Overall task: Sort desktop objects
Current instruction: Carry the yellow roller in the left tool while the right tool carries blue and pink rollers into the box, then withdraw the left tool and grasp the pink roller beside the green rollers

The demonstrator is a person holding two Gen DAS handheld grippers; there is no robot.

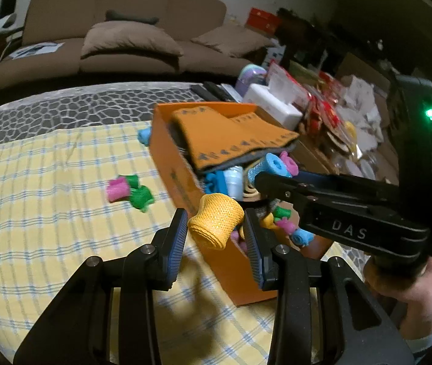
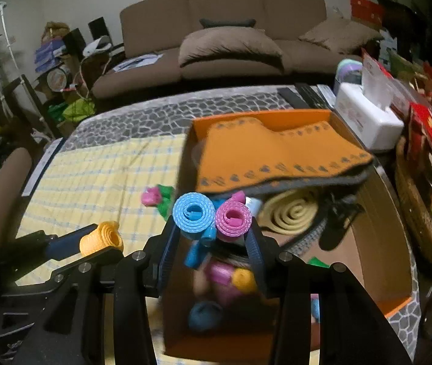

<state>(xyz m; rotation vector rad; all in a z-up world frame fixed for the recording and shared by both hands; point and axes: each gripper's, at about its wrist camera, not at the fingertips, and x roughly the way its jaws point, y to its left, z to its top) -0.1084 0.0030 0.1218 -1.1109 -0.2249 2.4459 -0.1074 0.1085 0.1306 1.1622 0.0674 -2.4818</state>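
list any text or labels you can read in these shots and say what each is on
"DAS": pale letters on the black body of the right gripper, seen in the left wrist view.
Dark print on the side of the orange box: too blurred to read.
Markings on the red packages beside the tissue box: too blurred to read.
Nothing else is legible.

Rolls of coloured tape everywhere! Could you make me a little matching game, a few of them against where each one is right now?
Things:
1. yellow roll
2. blue and pink rolls
3. green and pink rolls
4. orange cloth

Places:
A. lying loose on the checked tablecloth
B. between the left gripper's fingers
C. draped over the orange box
D. side by side in the right gripper

Pairs: 1-B, 2-D, 3-A, 4-C
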